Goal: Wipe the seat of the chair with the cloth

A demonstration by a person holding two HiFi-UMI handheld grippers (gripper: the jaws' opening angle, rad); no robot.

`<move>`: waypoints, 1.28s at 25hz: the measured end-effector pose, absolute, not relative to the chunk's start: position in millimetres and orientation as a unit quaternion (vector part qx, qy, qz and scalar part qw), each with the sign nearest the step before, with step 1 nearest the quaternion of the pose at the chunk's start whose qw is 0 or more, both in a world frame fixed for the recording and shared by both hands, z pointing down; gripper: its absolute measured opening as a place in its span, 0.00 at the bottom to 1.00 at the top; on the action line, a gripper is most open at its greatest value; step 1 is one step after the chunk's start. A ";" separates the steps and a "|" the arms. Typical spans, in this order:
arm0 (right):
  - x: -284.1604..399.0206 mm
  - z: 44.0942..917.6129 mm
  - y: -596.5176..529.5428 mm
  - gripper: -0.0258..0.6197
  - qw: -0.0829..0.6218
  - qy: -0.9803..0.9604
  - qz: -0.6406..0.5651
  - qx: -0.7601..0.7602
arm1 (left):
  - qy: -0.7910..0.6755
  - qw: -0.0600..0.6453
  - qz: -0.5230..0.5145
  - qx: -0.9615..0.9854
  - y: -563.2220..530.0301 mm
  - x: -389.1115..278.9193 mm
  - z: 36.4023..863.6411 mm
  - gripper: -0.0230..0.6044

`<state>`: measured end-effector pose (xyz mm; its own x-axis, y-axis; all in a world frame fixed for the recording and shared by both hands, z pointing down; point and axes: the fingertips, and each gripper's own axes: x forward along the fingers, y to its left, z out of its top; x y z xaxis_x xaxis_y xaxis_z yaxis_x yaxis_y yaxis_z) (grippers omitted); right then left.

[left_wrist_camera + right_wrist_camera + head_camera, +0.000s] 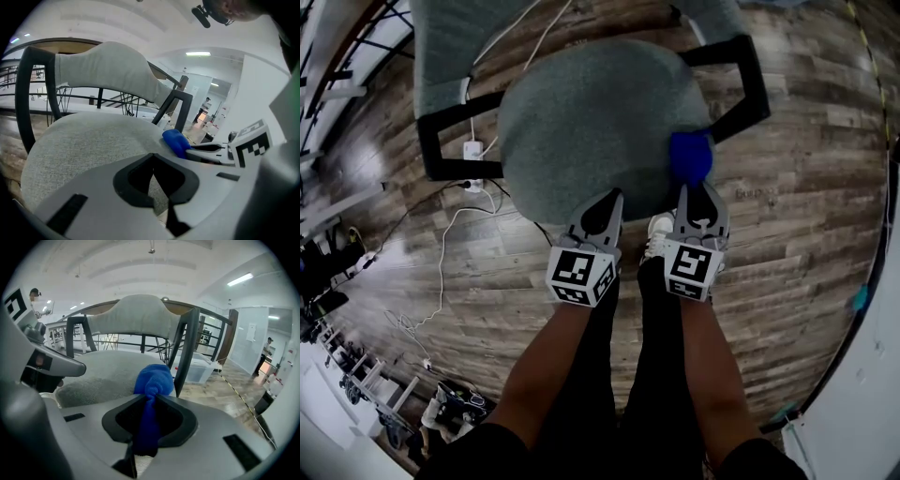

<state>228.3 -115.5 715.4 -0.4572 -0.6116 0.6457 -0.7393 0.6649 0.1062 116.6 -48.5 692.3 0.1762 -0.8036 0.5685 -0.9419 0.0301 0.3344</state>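
A grey upholstered chair seat (591,122) with black armrests fills the upper middle of the head view. A bunched blue cloth (691,157) rests at the seat's right front edge, and my right gripper (697,199) is shut on the blue cloth (152,383), which bulges out past the jaws. My left gripper (602,208) is shut with nothing in it; its tips hover at the seat's front edge (84,145). From the left gripper view the cloth (176,141) shows to the right on the seat, with the right gripper behind it.
The chair's grey backrest (469,37) and black armrests (748,84) ring the seat. White cables and a power strip (472,150) lie on the wooden floor to the left. The person's legs and a shoe (659,230) stand just before the chair.
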 end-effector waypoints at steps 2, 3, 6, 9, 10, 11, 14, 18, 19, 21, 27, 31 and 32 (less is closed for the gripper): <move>232.0 715.4 -117.1 0.16 0.336 -0.848 0.099 0.398 | -0.634 0.338 0.103 0.688 -52.0 118.1 690.7 0.03; 234.1 714.7 -118.3 0.16 0.334 -0.848 0.105 0.398 | -0.634 0.337 0.102 0.688 -54.3 118.3 688.4 0.03; 236.8 707.7 -122.8 0.16 0.309 -0.857 0.127 0.393 | -0.640 0.330 0.096 0.687 -63.6 116.0 678.2 0.03; 234.6 685.0 -121.8 0.16 0.272 -0.875 0.137 0.377 | -0.646 0.323 0.089 0.686 -69.5 115.7 665.7 0.03; 233.1 674.2 -118.6 0.16 0.259 -0.879 0.145 0.372 | -0.645 0.323 0.088 0.687 -69.4 115.9 659.9 0.03; 230.5 662.6 -115.9 0.16 0.245 -0.884 0.153 0.368 | -0.645 0.322 0.088 0.687 -69.3 115.2 653.4 0.03; 219.3 623.5 -116.5 0.16 0.207 -0.896 0.156 0.360 | -0.649 0.311 0.081 0.689 -74.2 108.5 631.5 0.03; 204.9 567.4 -121.3 0.15 0.165 -0.910 0.144 0.352 | -0.662 0.293 0.070 0.687 -77.6 93.6 592.3 0.03; 200.3 552.7 -122.9 0.15 0.155 -0.913 0.142 0.350 | -0.665 0.289 0.069 0.686 -77.8 88.5 581.0 0.03; 191.1 521.7 -124.4 0.16 0.138 -0.918 0.138 0.345 | -0.670 0.282 0.068 0.683 -75.5 78.1 557.3 0.03; 180.7 424.8 -99.0 0.16 0.110 -0.931 0.123 0.327 | -0.674 0.275 0.074 0.682 -46.1 59.5 471.0 0.03; 178.2 372.0 -87.5 0.16 0.102 -0.930 0.125 0.329 | -0.693 0.259 0.081 0.668 -21.0 41.7 410.4 0.03; 174.2 359.1 -87.2 0.16 0.101 -0.933 0.119 0.324 | -0.700 0.253 0.081 0.663 -17.7 36.1 396.9 0.03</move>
<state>174.2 -87.2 359.1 -0.7695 -0.5805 0.2662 -0.6287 0.7619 -0.1556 36.1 -17.7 396.9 0.0066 -0.8867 0.4623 -0.9689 0.1086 0.2223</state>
